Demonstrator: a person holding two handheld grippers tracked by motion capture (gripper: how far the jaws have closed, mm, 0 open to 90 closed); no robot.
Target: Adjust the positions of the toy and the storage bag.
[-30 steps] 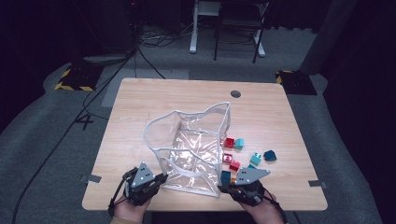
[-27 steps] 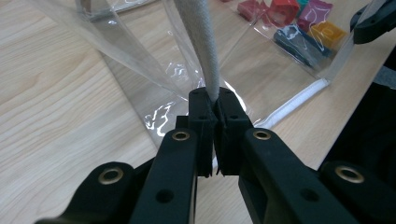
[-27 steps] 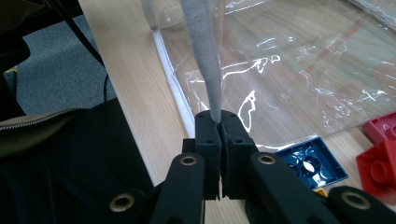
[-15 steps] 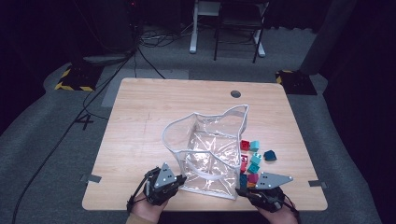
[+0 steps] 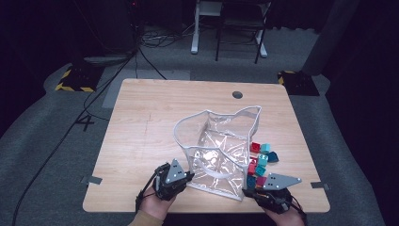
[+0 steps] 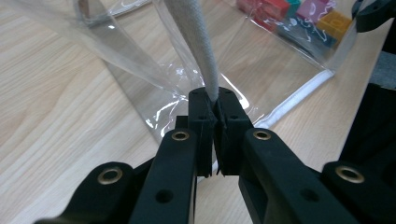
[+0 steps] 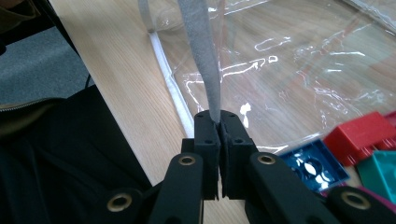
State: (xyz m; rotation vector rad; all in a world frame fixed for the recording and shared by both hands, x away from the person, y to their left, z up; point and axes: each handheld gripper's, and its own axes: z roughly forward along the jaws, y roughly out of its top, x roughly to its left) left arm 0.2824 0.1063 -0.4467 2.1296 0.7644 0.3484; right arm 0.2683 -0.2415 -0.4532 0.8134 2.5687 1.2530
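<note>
**A:** Where does the bag sit, and what have you got hold of?

**B:** The clear plastic bag stands open on the wooden table, toward the near edge and right of centre, its white-trimmed mouth gaping upward. Your left gripper is at the bag's near-left corner, and your right gripper is at its near-right corner. Both are close to the table's front edge.

**A:** How do the jaws stand?

**B:** In the left gripper view, your left gripper has its jaws pressed together on the bag's white fabric trim, which rises straight up from between the tips. In the right gripper view, your right gripper is clamped the same way on a grey-looking strip of trim, with no gap visible between the jaws.

**A:** And the blocks?

**B:** A cluster of toy blocks in red, teal, blue and pink lies along the bag's right side, just ahead of your right gripper. Whether they rest inside the bag's wall or against it on the table cannot be told from the high view. In the right gripper view a blue block, a red block and a teal block lie just beside the jaws.
</note>
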